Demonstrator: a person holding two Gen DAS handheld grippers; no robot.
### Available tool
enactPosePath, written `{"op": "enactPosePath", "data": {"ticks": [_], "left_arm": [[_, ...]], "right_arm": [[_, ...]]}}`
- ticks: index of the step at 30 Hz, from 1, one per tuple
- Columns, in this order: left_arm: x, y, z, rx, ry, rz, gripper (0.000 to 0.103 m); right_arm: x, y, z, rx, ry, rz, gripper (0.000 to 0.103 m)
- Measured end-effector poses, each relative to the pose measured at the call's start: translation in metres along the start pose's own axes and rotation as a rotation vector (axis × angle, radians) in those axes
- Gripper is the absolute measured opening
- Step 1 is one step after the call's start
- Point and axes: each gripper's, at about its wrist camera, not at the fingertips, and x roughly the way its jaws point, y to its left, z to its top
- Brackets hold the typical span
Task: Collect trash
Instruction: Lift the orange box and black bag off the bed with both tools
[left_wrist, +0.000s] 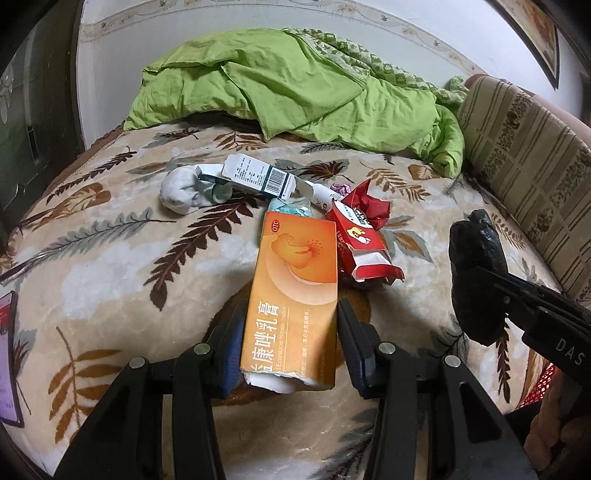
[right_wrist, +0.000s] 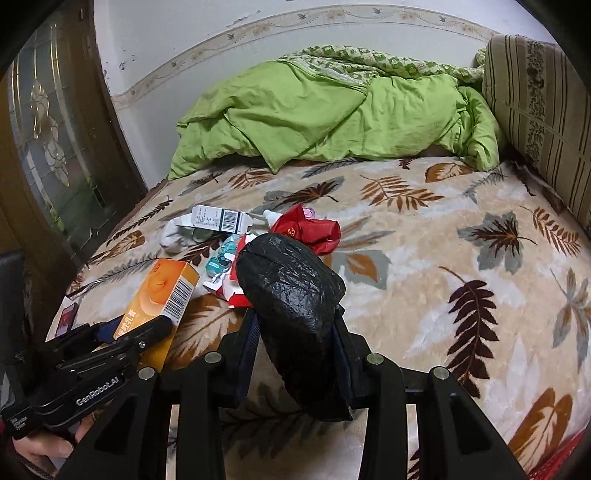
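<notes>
Both grippers loaded over the bed

Left gripper (left_wrist: 291, 328) has its jaws clamped on the orange box (left_wrist: 295, 280), long axis pointing straight ahead; right gripper (right_wrist: 295, 332) is clamped on the black bag roll (right_wrist: 291, 295), just to its right, above the remaining trash pile (left_wrist: 343, 221)

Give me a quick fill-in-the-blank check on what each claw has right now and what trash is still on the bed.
1. The left claw is shut on the ____ medicine box.
2. The right claw grips a rolled black ____.
3. The white box with a barcode lies on the leaf-print ____.
4. The folded quilt at the far end of the bed is ____.

Missing words: orange; plastic bag; blanket; green
</notes>
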Motion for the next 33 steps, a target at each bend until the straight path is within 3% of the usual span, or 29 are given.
{"op": "enactPosePath", "data": {"ticks": [33], "left_arm": [[0.0049, -0.0019, -0.0009, 0.008, 0.007, 0.002, 0.045]], "right_arm": [[-0.0003, 0.0011, -0.0003, 0.000, -0.002, 0.008, 0.040]]}}
